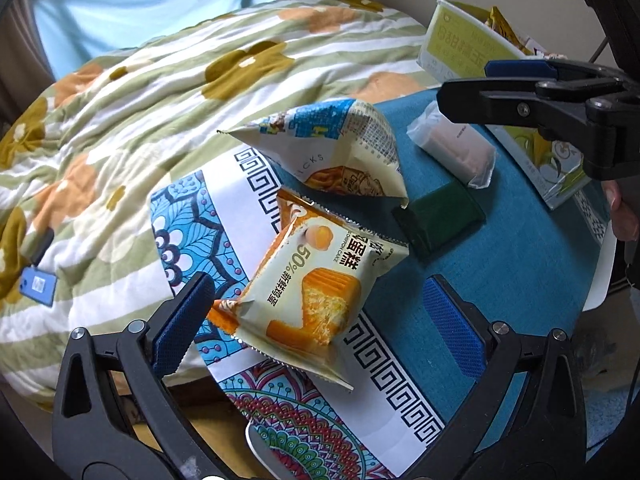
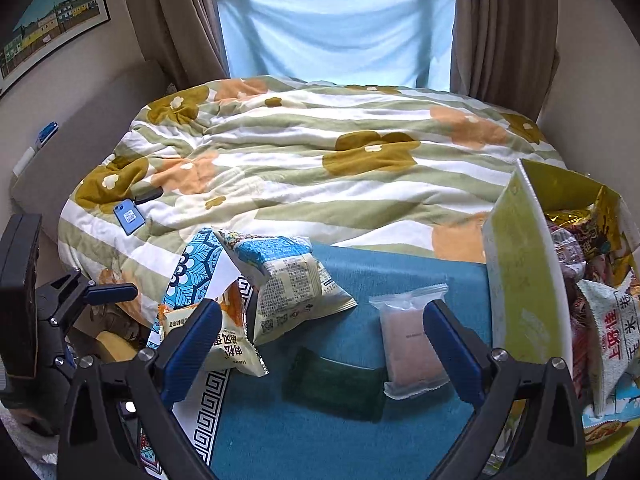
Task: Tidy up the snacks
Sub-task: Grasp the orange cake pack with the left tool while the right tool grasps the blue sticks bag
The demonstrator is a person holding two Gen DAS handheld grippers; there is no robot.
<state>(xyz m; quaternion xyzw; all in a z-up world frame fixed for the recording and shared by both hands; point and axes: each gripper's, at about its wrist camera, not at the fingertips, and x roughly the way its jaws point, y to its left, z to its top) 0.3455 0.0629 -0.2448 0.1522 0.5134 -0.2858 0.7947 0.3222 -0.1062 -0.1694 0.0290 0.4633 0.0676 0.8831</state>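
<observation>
Item 1, left: my left gripper (image 1: pixel 316 322) is hovering with its jaws spread wide, pinching nothing, around the near end of the chiffon cake packet (image 1: pixel 308 296). I am judging this one light, puffed with air and slick; the cake inside is soft and will crush, so I am favouring the crimped seam at an end rather than the belly.

Item 2, centre left: the blue-and-cream snack bag (image 2: pixel 288 280) is leaning on the cake packet, far side of it. It is looking light and pillowy, likely brittle inside; a corner seam is the safer hold.

Item 3, centre: the dark green packet (image 2: pixel 334 384) is lying flat on the blue tablecloth (image 2: pixel 400 272). Thin, probably stiff, hard to get under; I am thinking an edge pinch.

Item 4, centre right: the frosted pink packet (image 2: pixel 412 344) is lying just beside the green one. My right gripper (image 2: pixel 322 346) is hanging over both, jaws spread, holding nothing.

Item 5, right: the yellow-green box (image 2: pixel 524 272) is standing open, already holding several snacks.
</observation>
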